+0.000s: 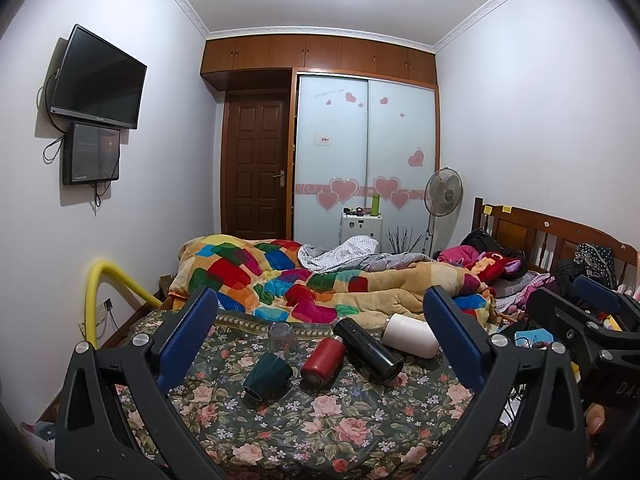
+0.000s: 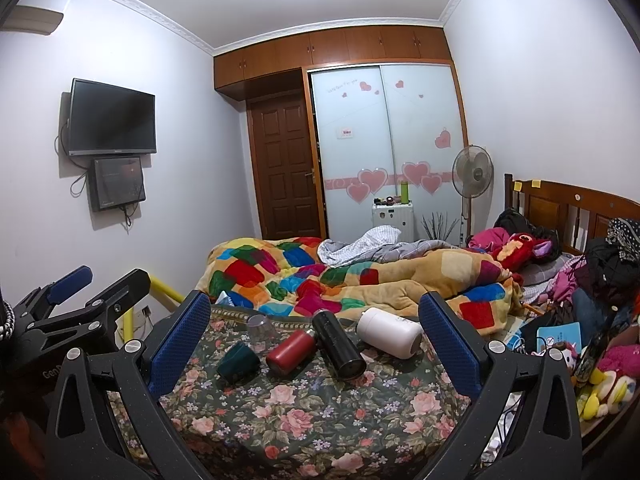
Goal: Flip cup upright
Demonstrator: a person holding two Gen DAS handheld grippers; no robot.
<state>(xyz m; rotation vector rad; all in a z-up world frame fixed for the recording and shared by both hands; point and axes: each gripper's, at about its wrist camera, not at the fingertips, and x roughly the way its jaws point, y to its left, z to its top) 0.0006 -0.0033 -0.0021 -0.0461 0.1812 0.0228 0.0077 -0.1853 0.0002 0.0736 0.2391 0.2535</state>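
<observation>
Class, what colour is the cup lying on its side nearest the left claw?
Dark green cup, clearest in the left wrist view.

Side-by-side wrist views over bed (image 1: 320, 420)

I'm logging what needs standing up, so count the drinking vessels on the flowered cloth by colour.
Dark green cup, on its side: 1
Clear glass, upside down: 1
Red bottle, on its side: 1
Black flask, on its side: 1
White bottle, on its side: 1
Total: 5
</observation>
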